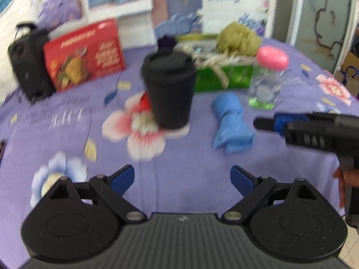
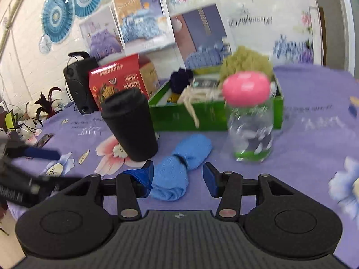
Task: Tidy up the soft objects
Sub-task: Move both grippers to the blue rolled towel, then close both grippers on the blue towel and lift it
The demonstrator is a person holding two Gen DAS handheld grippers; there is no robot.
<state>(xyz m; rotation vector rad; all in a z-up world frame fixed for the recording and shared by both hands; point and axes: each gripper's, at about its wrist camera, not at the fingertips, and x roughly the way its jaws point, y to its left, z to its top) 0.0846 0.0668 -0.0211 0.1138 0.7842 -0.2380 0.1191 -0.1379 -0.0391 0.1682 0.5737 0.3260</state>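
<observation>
Since the rolled blue cloth (image 2: 179, 170) lies mid-bedspread before the green box (image 2: 215, 116), the half-spread, empty right gripper (image 2: 178, 176) should straddle its tied waist squarely; the left gripper (image 1: 182, 179) hangs wide, empty.

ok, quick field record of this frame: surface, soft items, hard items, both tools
surface: purple floral cloth
soft items: blue rolled cloth on the cloth; olive puff and rope in green box
hard items: black lidded cup, clear jar with pink lid
left tool: open, empty
right tool: open, blue rolled cloth between its fingers, not gripped
</observation>
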